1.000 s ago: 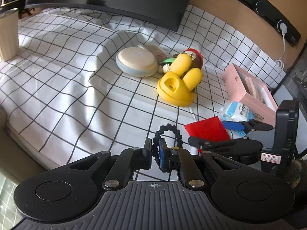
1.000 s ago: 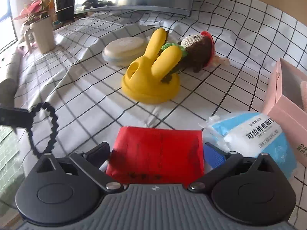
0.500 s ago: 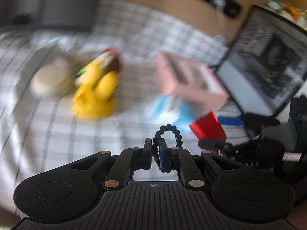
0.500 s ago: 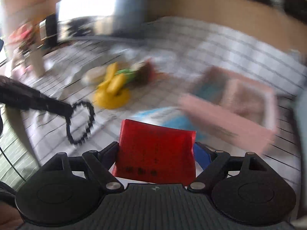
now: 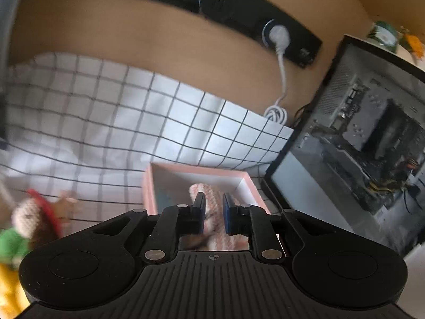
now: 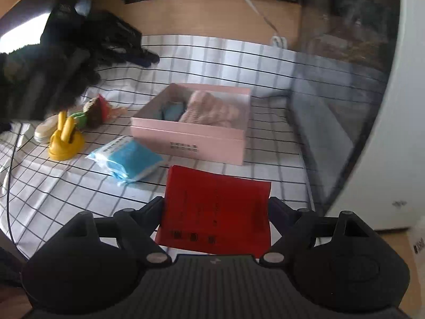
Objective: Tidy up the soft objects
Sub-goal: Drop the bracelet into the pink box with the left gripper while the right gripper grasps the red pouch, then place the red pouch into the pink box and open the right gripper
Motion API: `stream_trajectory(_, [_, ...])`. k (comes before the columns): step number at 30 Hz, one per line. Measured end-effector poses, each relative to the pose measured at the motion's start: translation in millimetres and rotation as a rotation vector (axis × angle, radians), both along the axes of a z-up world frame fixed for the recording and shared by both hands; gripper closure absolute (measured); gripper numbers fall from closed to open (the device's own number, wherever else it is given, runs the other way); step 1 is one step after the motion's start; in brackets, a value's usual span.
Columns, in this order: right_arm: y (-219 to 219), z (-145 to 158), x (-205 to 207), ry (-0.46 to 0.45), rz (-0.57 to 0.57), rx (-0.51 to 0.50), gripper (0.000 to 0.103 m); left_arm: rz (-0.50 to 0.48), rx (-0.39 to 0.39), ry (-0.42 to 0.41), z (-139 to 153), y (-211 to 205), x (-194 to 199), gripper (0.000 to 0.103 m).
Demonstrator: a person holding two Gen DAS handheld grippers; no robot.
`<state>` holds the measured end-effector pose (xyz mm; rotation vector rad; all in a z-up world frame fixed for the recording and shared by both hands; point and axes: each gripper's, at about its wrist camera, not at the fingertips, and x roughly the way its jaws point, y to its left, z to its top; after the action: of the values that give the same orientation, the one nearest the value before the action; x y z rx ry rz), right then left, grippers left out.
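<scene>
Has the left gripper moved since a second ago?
Yes. The left gripper swung right, from over the yellow toy to above the pink box; its jaws are opening.

A white checked cloth (image 5: 111, 122) covers the table, and everything else is placed from it. Behind its far edge rises a tan wall carrying a black power strip (image 5: 233, 18), from which a white plug (image 5: 277, 33) drops its cable to a coil (image 5: 276, 113) at the cloth's back edge. At the cloth's right edge stands a glass-sided computer case (image 5: 366, 143).
</scene>
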<state>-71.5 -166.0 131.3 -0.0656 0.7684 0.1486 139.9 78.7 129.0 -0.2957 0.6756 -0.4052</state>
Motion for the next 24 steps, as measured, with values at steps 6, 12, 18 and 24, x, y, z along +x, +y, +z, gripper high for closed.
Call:
stream_trajectory(6, [-3.4,-0.2,9.7,-0.013,-0.027,-0.025,0.019,0.076,-0.043,0.089,-31.8,22.2,-18.5,0.087])
stream_trajectory(12, [26.4,16.2,59.6,-0.143,0.073,-0.065,0.019,0.165,-0.006,0.230,-50.6,64.3,-78.3,0.087])
stream_trajectory(18, [61.3,18.3,160.9,-0.206,0.099,-0.052,0.019,0.243,0.017,0.307,-71.1,93.0,-138.3,0.087])
stream_trajectory(24, [70.4,-3.7,228.6,-0.088,0.114,-0.050,0.005,0.349,0.118,0.328,-72.3,114.5,-168.6,0.087])
